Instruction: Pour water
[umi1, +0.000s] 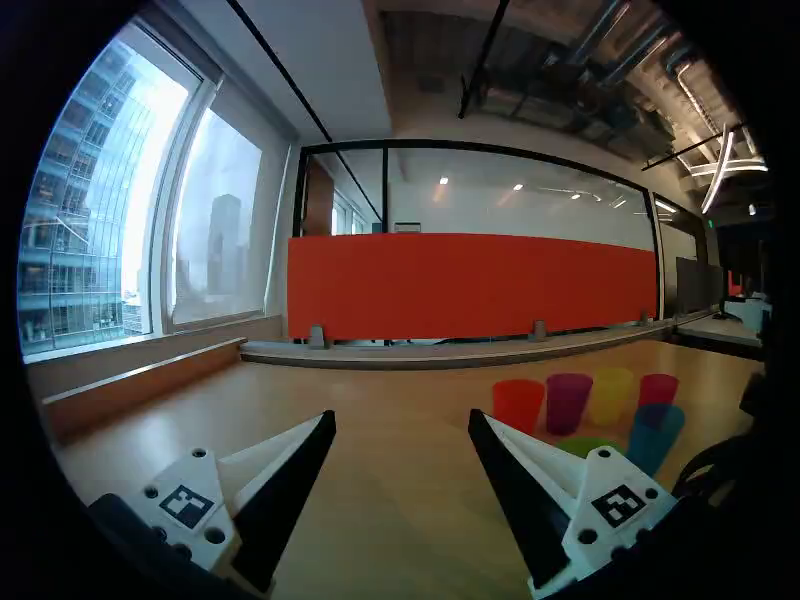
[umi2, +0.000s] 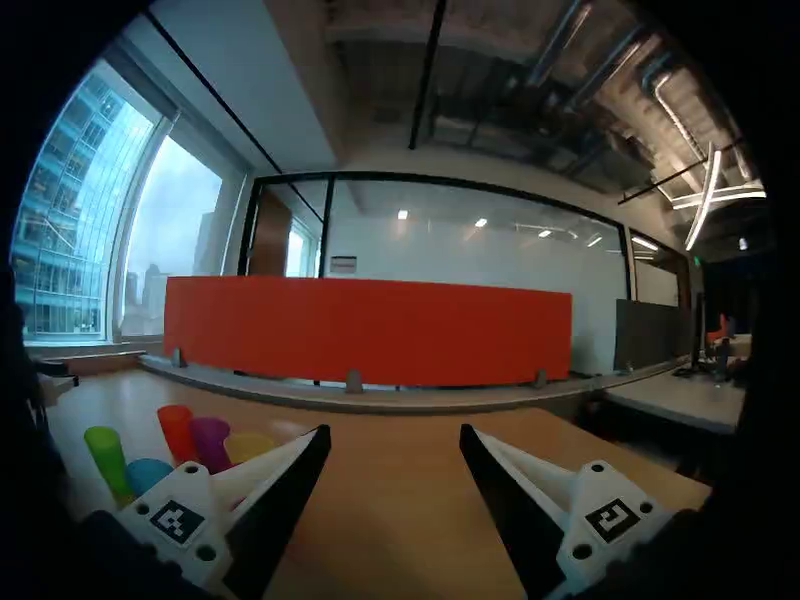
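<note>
**Open grippers hovering short of the cups**

The cups are standing in a tight cluster on the wooden table, ahead and to the right of the left gripper, whose jaws are spread wide and holding nothing. The right gripper is likewise gaping empty. Whichever cup is being chosen, it is worth approaching level and straddling it at mid-height, since the neighbours are crowding close. The blue cup at the near edge is looking easiest to reach. Whether any is holding water, I cannot tell. The left gripper view is showing six cups. The right gripper view is catching five at its lower left, partly behind a finger, and is adding a neighbouring desk.
</note>
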